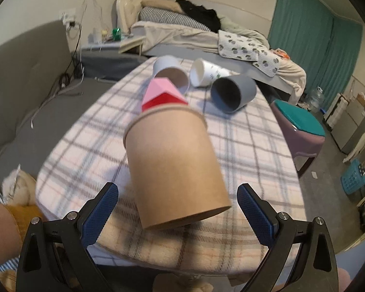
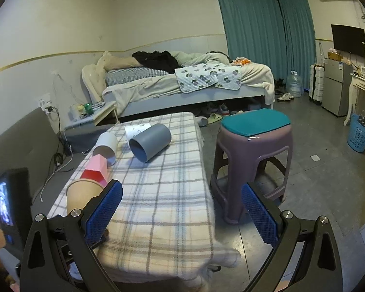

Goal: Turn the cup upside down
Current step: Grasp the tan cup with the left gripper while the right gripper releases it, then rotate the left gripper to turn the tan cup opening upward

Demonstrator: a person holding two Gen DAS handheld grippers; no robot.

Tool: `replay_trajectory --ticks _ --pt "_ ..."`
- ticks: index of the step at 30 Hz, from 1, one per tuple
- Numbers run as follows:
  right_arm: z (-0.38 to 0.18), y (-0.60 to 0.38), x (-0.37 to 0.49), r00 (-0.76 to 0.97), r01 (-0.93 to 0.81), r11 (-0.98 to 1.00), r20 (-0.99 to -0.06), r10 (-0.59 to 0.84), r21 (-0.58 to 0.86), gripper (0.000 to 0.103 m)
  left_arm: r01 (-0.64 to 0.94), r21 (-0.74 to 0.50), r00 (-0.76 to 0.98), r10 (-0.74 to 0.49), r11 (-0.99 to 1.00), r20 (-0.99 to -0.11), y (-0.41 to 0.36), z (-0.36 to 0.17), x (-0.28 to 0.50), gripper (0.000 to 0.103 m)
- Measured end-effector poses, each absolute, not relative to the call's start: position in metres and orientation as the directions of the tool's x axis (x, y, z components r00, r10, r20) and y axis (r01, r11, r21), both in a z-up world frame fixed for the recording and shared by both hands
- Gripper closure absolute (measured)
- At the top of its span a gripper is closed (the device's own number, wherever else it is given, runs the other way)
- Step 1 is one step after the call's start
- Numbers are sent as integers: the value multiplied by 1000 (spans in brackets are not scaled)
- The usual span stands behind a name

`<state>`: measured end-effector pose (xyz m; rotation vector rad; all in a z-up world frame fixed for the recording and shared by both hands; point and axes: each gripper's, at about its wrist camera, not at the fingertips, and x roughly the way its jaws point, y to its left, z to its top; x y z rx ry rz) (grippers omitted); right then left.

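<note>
A brown paper cup [image 1: 175, 168] stands tilted on the plaid-covered table [image 1: 250, 150], its rolled rim toward the far side and its base toward me. It is blurred. My left gripper [image 1: 177, 215] is open, its blue pads on either side of the cup's near end, not touching it. In the right wrist view the same cup [image 2: 81, 196] shows at the table's left edge, partly behind the left finger. My right gripper [image 2: 182, 213] is open and empty above the table's near end.
A pink and red cup [image 1: 164, 95] lies just behind the brown cup. Further back lie a white cup with brown inside [image 1: 171, 73], a printed white cup [image 1: 206, 73] and a grey cup [image 1: 233, 93]. A purple stool [image 2: 251, 155] stands right of the table. A bed [image 2: 182, 82] is behind.
</note>
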<state>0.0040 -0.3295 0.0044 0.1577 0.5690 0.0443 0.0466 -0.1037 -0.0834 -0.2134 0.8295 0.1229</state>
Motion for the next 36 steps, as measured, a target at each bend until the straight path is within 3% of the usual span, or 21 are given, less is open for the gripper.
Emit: replay_trajectory --ticks 12,13,15,19,25,36 --pt "-8 -310 20 814 -24 983 -568 125 182 5 -152 -225 653 -73 963 -754 -90 -101 48 5" --pt "-9 -310 20 813 -23 983 -568 125 182 5 -146 -234 652 -84 961 -753 -89 -102 48 7" --pt "-9 -309 21 812 -23 982 -569 129 189 5 -127 -240 646 -103 962 -757 -88 -102 47 27" --pt "-10 -308 21 812 -24 981 -569 131 191 5 -106 -236 648 -113 966 -754 -86 -97 45 28" --pt "-10 -302 20 814 -33 984 -566 129 177 5 -80 -173 635 -83 982 -768 -80 -82 43 28" --pt "-5 -303 19 823 -22 975 -550 144 223 5 169 65 446 -17 983 -895 -92 -55 52 28"
